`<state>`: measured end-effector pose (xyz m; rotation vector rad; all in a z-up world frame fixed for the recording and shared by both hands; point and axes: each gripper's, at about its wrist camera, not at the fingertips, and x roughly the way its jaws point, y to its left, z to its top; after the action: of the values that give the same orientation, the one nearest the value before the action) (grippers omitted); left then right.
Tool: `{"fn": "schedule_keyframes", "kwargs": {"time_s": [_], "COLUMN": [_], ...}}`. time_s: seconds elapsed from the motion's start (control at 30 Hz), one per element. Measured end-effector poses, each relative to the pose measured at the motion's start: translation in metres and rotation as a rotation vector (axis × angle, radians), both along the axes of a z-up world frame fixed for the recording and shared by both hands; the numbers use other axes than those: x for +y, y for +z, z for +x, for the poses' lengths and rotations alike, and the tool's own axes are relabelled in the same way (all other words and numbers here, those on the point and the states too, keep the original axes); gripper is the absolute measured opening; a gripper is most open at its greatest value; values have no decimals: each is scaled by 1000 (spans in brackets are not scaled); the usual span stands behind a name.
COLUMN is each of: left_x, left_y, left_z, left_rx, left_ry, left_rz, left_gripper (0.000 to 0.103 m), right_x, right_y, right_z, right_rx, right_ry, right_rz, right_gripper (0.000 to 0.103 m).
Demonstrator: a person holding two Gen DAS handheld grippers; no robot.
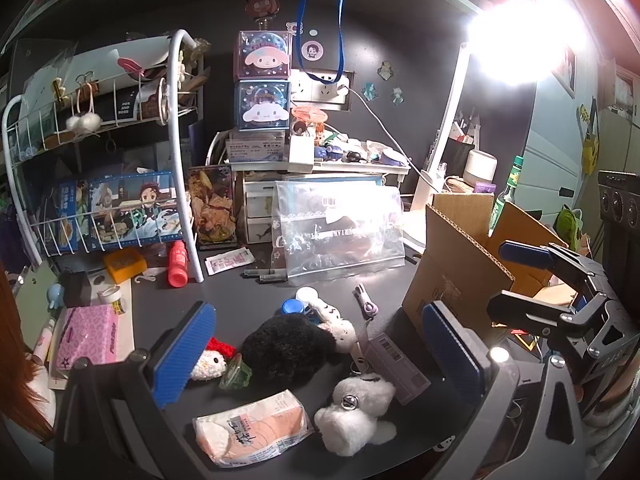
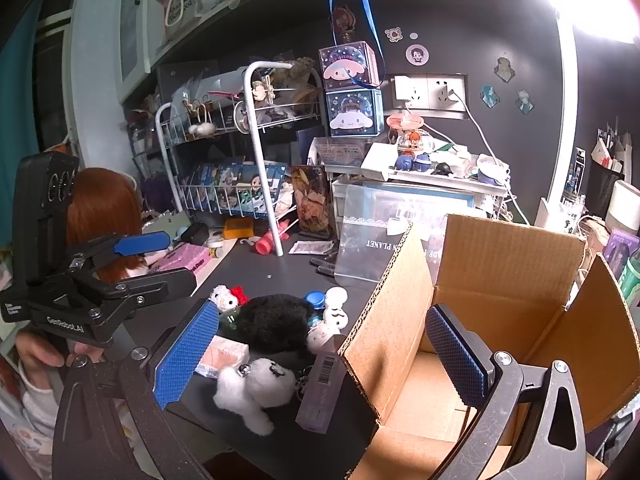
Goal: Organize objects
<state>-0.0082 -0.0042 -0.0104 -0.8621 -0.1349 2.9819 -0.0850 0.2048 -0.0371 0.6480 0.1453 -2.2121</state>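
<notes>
Both grippers hover with jaws wide and empty: the left gripper (image 1: 316, 356) over the dark surface (image 1: 248, 296), the right gripper (image 2: 320, 356) at the open cardboard box's (image 2: 508, 280) left flap. Between them lie a black fluffy plush (image 1: 288, 346), a white plush dog (image 2: 256, 388), a tissue pack (image 1: 252, 432) and a lilac barcoded box (image 2: 324, 384) touching the cardboard.

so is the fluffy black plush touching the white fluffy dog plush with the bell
Apart. The left wrist view shows bare dark desk between the fluffy black plush and the white fluffy dog plush.
</notes>
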Motion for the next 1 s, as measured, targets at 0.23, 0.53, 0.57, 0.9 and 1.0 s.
{"fn": "schedule_keyframes", "kwargs": {"time_s": [0.23,0.53,0.57,0.9,1.0], "left_x": [1,-2,-3,-32,-44], "left_y": [0,-1,-1,-7,-12], "left_z": [0,2,3,24,27], "left_rx": [0,8,11,22,9], "left_ry": [1,-9,-10,-25,-18], "left_rz": [-1,15,16,32,45], "left_gripper": [103,103,103,103,103], "right_x": [0,-2,-4,-33,-46], "right_y": [-1,2,3,14,9], "right_z": [1,8,10,55,64], "right_rx": [-1,45,54,158,125], "right_ry": [0,-15,-14,69,142], "right_rz": [1,4,8,36,27], "right_gripper": [103,103,103,95,78]}}
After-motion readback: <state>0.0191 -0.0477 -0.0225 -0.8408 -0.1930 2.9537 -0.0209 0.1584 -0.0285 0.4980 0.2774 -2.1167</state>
